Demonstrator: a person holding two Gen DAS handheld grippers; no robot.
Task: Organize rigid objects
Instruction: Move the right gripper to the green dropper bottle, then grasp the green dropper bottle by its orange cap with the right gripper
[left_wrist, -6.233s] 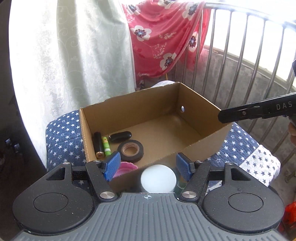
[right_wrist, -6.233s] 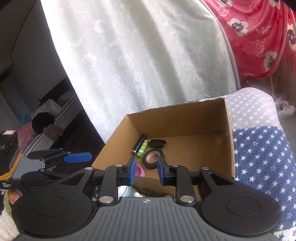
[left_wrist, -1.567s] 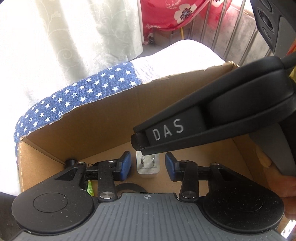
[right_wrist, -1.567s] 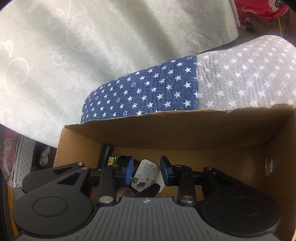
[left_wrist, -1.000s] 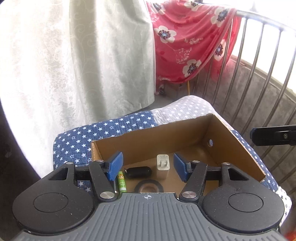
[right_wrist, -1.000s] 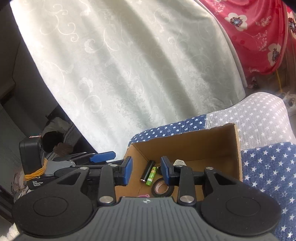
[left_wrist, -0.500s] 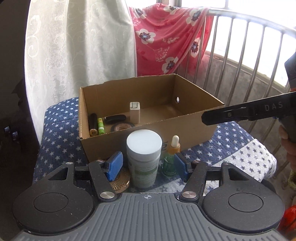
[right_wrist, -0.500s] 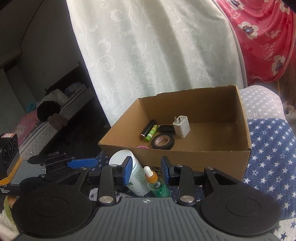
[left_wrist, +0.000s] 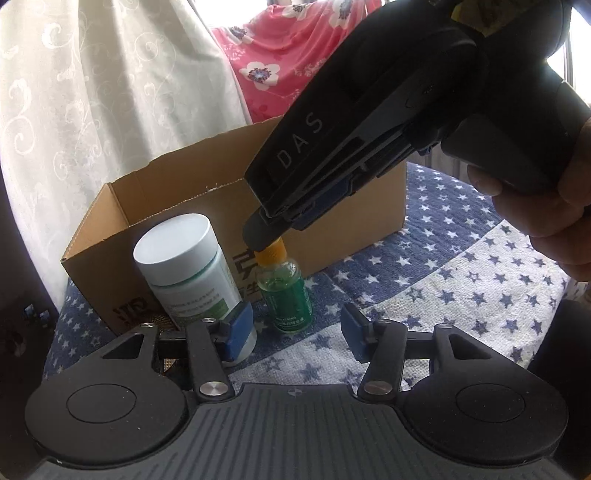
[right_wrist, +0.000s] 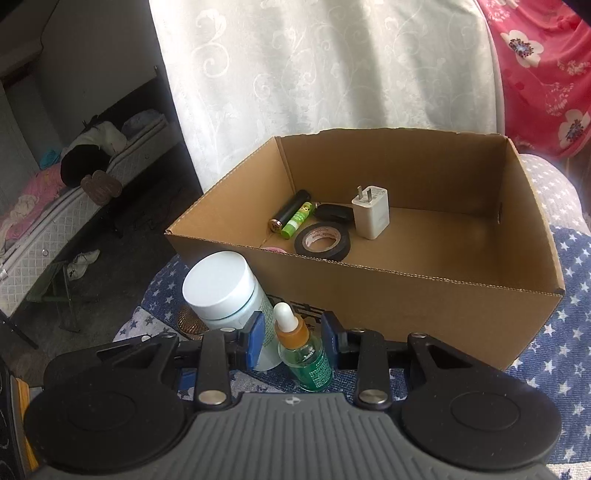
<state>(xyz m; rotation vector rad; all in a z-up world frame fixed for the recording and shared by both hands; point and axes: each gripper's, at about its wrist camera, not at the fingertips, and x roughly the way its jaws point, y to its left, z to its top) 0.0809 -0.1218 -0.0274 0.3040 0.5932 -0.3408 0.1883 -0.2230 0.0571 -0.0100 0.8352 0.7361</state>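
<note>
Green dropper bottle standing upright on the star-print blanket, just outside the front wall of the cardboard box. White-lidded jar right beside it, on its left in both views, close enough that touching or not is hard to call.

Right gripper down over the dropper, blue pads on either side of the orange collar and white bulb. Small gaps visible on both sides, so not clamped yet, just straddling. Left pad sitting in front of the jar's side. From the left wrist view, the tip of that same gripper covers the top of the dropper, with a hand wrapped around its handle.

Left gripper low over the blanket, jaws apart with nothing between them, though just been closing in a bit. Bottle a little beyond the gap, jar's base behind the left pad.

Inside the box: white charger standing on end, roll of black tape lying flat, a black battery and a green tube side by side, small black thing behind the tape. Sliver of something pink at the near wall, too hidden to tell.
</note>
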